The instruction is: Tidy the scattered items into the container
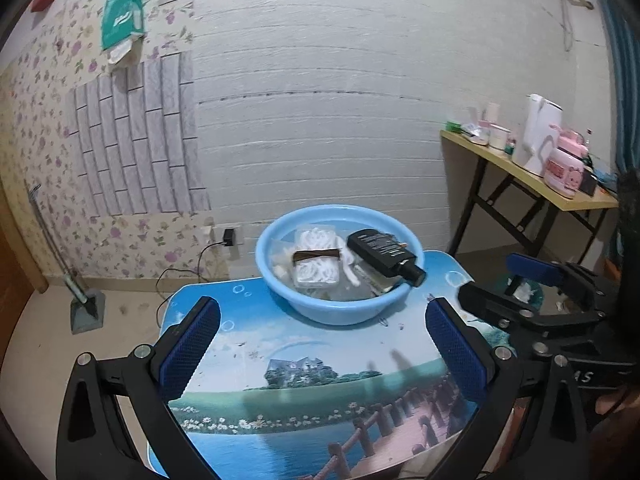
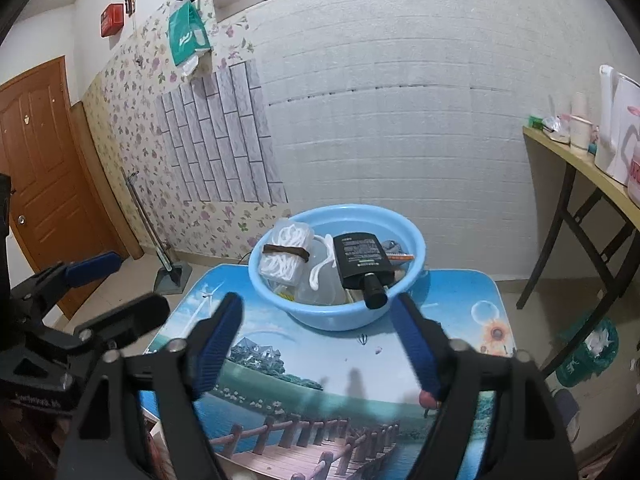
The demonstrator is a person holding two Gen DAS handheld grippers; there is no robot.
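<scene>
we find both claws spread and empty above the worktop (image 1: pixel 304 360): left claw (image 1: pixel 320 344), right claw (image 2: pixel 320 340). the basin (image 2: pixel 416 256) already holds the black bottle (image 2: pixel 362 264), the white cord packet (image 2: pixel 284 258) and other bits. we judge the tidying about done; best to back off level without nudging the rim. only the right view shows the door (image 2: pixel 40 168).

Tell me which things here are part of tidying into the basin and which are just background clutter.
Part of the job:
- blue basin
- black bottle, lying in the basin with its cap over the rim
- clear box of white cord, in the basin
- left hand-held gripper and right hand-held gripper, both open and empty

Just lying about:
- white kettle on the side table
- pink jar
- green bag on the wall
</scene>
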